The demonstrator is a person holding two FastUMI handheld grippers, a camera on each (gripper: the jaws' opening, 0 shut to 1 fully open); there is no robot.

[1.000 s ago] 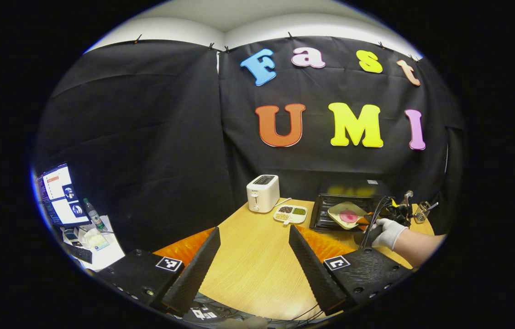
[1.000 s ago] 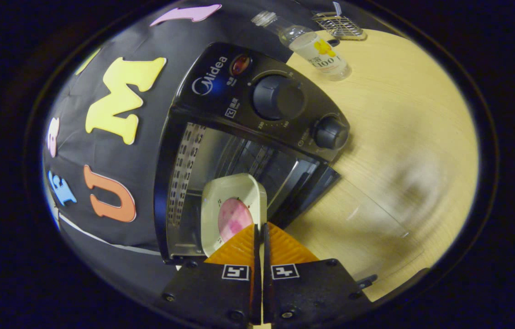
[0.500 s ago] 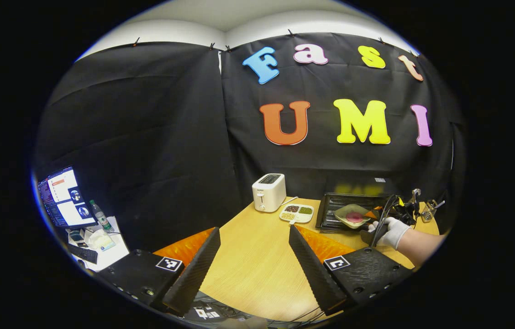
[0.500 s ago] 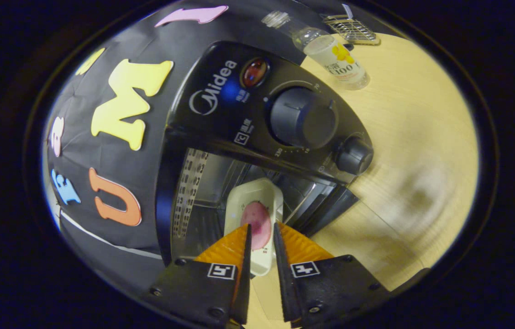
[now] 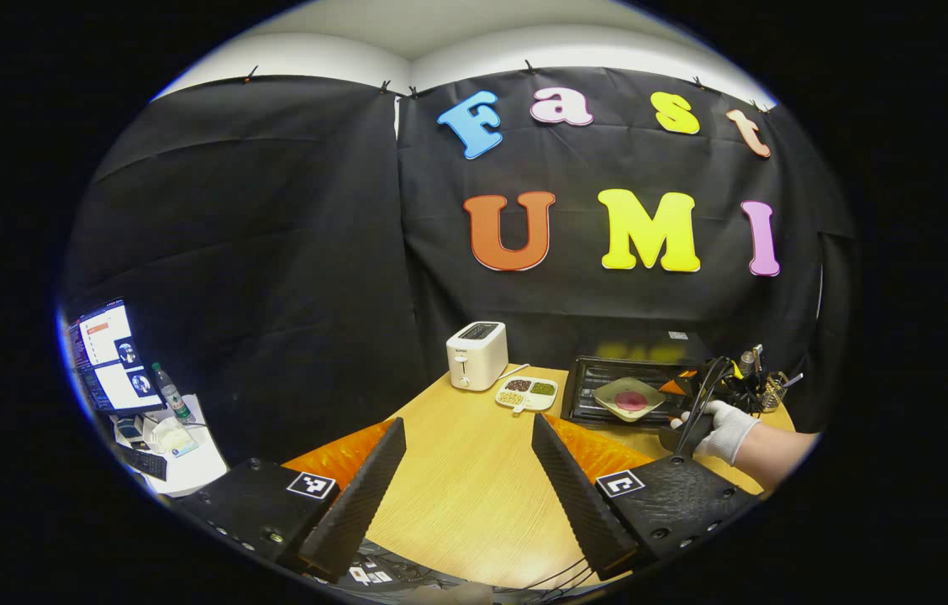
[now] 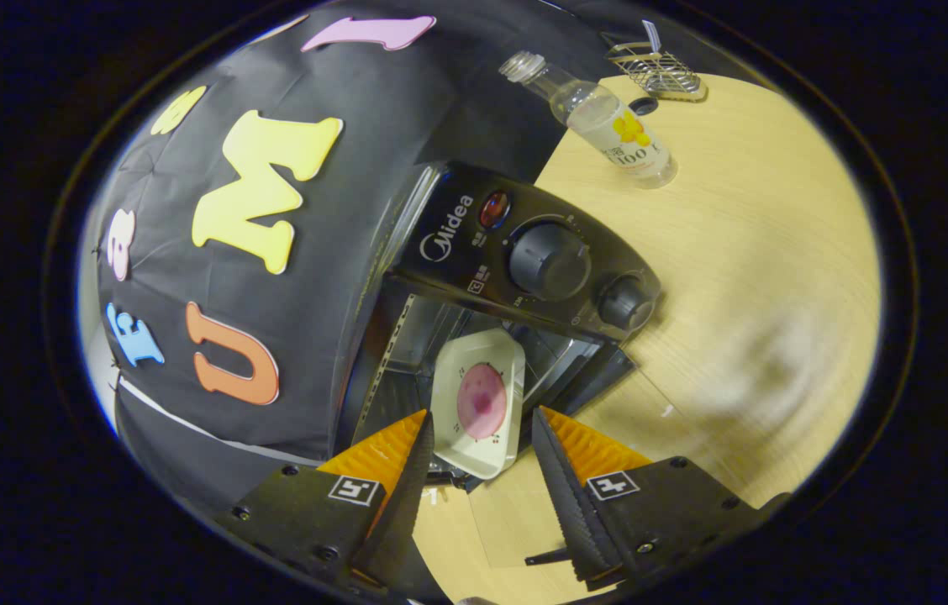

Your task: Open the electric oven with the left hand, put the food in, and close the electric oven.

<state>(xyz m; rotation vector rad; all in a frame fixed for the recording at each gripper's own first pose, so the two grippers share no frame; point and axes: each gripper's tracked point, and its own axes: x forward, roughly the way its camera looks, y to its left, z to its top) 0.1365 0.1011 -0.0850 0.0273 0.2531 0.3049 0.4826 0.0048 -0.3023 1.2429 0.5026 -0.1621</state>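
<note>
Inside open oven (image 6: 524,252) — plate (image 6: 478,403) holding pink food (image 6: 481,400)

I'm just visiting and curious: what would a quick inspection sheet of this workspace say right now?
Surface: wooden table, mostly bare in the middle.
Job's things: electric oven with its door down; plate of food resting in the oven's opening.
Clutter: toaster, divided snack tray, bottle, wire rack.
Grippers: right gripper open, its fingers either side of the plate's near edge, not pressing it; left gripper open over the table, holding nothing.
Cables: dark cable by the gloved hand.
Surroundings: black cloth wall; side desk with a monitor and a small bottle.
</note>
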